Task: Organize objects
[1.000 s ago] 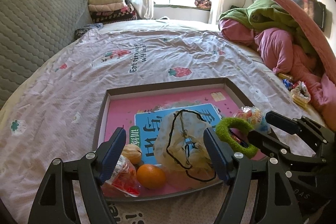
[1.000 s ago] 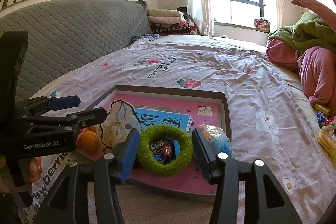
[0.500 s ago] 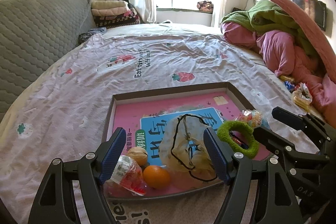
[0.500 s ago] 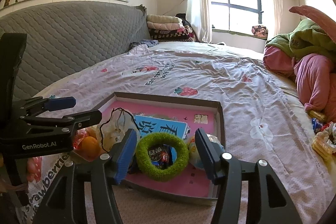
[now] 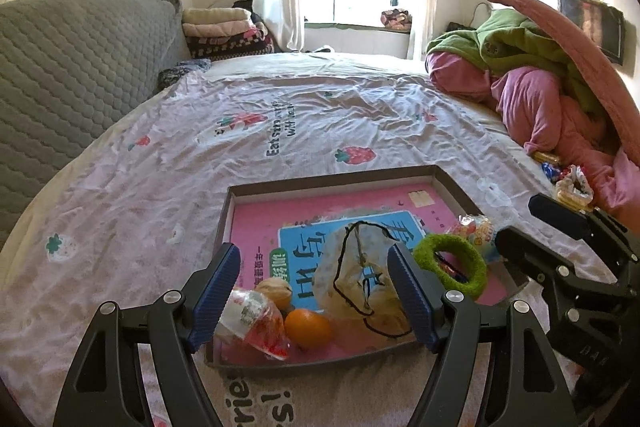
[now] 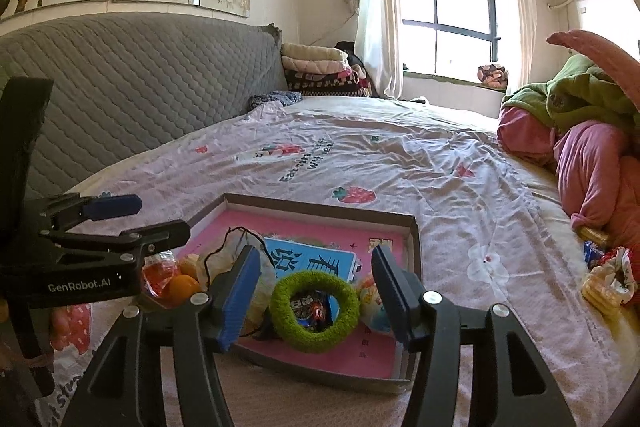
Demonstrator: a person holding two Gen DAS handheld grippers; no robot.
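Tray (image 5: pixel 452 185), shallow and brown-walled with a pink printed sheet as its floor, lies on the bed (image 5: pixel 320 115) at 6 o'clock in the left wrist view. Left tool (image 5: pixel 314 291) hangs above the tray's near edge with its jaws wide and nothing between the pads. Below and beyond the jaws sit an orange (image 5: pixel 307 327), a walnut (image 5: pixel 276 289), a clear snack packet (image 5: pixel 252 319) with red contents and a pale drawstring pouch (image 5: pixel 360 279). A green fuzzy ring (image 5: pixel 450 261) lies at 3 o'clock of the pouch, with a colourful wrapped ball (image 5: pixel 474 227) just beyond it. Right tool enters at 4 o'clock.

Right wrist view: the tray (image 6: pixel 414 239) sits at 6 o'clock. Right tool (image 6: pixel 316 291) has just been opening; its jaws stand moderately wide on either side of the green fuzzy ring (image 6: pixel 316 311), and the pads do not press on it. Small wrapped sweets (image 6: pixel 314 309) show through the ring's hole. The wrapped ball (image 6: pixel 372 301) is at 3 o'clock of the ring, the pouch (image 6: pixel 224 263) at 9 o'clock. Left tool (image 6: pixel 148 217) enters at 9 o'clock, jaws apart, above the orange (image 6: pixel 182 287).
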